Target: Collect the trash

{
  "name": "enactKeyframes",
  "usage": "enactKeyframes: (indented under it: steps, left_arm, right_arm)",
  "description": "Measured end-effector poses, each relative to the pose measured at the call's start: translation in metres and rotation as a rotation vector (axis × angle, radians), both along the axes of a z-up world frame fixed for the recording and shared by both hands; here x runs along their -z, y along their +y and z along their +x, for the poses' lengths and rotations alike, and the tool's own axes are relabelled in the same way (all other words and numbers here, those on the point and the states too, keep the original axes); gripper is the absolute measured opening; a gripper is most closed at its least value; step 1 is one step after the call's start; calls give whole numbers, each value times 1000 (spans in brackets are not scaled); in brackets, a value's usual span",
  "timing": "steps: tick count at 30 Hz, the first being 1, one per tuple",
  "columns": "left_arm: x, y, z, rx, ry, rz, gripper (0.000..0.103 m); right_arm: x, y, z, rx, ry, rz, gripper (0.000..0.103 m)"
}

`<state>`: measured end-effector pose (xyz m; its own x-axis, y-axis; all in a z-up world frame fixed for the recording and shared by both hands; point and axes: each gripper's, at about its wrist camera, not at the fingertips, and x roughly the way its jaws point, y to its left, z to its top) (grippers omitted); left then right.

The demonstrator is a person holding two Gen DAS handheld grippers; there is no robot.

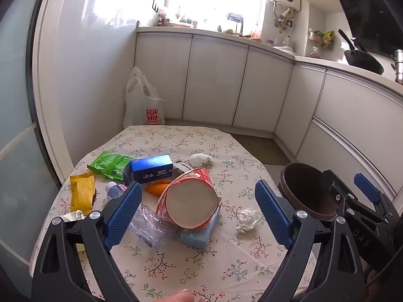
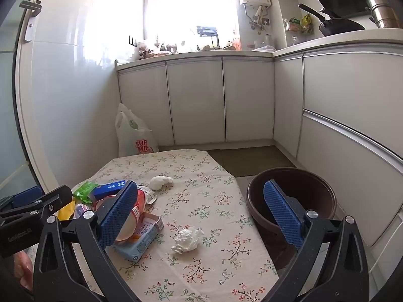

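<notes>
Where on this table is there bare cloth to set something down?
Free: the far end beyond the white wad, and the near strip in front of the crumpled tissue. Crowded: the left middle, around the red cup and blue box.

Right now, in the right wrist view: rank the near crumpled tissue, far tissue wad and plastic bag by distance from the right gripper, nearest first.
1. Near crumpled tissue: on the tablecloth just ahead of the open right gripper, between its fingers.
2. Far tissue wad: mid-table, ahead and slightly left.
3. Plastic bag: on the floor past the table's far edge, against the left wall.
</notes>
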<state>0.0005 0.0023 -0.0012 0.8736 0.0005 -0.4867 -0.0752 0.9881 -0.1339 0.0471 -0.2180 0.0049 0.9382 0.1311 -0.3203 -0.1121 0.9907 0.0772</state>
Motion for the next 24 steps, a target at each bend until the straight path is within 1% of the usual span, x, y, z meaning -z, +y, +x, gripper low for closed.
enactKeyframes:
  steps: [7, 14, 24]
  left_arm:
    - [1, 0, 0, 2, -1, 1, 89]
    - [6, 3, 1, 0, 2, -1, 89]
    - [6, 6, 2, -1, 3, -1, 89]
  right_arm:
    - [-4, -3, 1, -6, 7, -3, 96]
    - [0, 3, -1, -6, 10, -5, 96]
    - [-2, 1, 1, -11, 17, -17, 96]
